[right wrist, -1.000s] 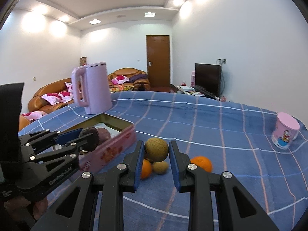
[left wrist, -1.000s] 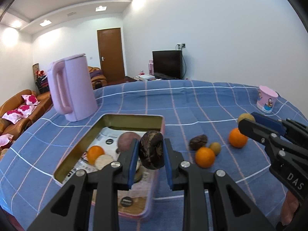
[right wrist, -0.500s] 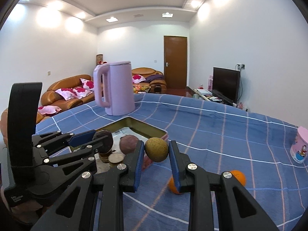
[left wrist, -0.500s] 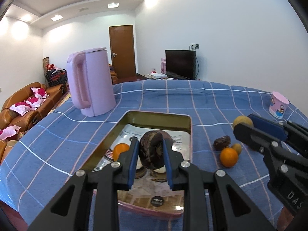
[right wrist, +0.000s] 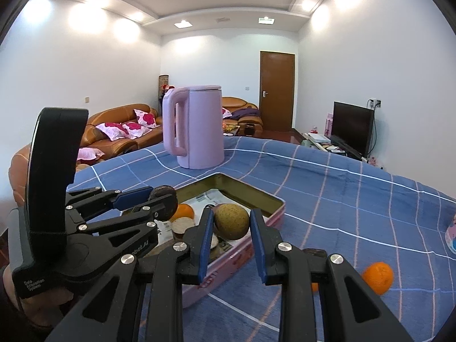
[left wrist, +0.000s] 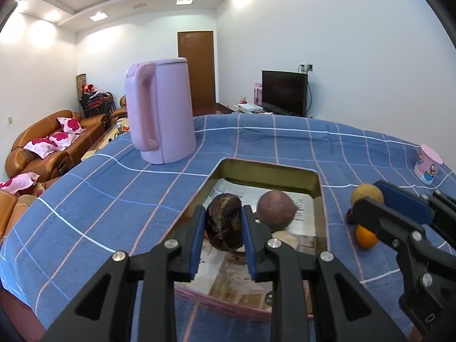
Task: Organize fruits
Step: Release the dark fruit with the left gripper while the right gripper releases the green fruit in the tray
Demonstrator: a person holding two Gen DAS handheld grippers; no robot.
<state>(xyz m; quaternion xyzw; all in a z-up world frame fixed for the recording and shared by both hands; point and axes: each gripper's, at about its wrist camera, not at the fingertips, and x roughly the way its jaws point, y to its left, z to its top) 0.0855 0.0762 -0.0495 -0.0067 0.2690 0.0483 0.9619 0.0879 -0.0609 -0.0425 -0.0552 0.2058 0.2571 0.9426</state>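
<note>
My left gripper (left wrist: 223, 233) is shut on a dark wrinkled fruit (left wrist: 223, 225) and holds it over the near left part of the pink tin tray (left wrist: 270, 171). A purple-brown fruit (left wrist: 275, 210) and a pale fruit (left wrist: 286, 238) lie in the tray. My right gripper (right wrist: 231, 235) is shut on a brown-green round fruit (right wrist: 231, 221) just above the tray's near right rim (right wrist: 265, 199). In the right wrist view an orange (right wrist: 185, 211) and a cut pale fruit (right wrist: 182, 225) lie in the tray. Loose oranges (right wrist: 377, 278) sit on the cloth.
A pink kettle (left wrist: 159, 111) stands behind the tray on the blue checked tablecloth (left wrist: 114, 193). A pink cup (left wrist: 427, 165) stands at the far right. A dark fruit (right wrist: 315, 253) lies on the cloth behind my right fingers. Sofas and a TV are beyond the table.
Both grippers have moved left with their fruits. The left one now hangs over the tray's inside. The right one has come from the loose fruits to the tray's right rim.
</note>
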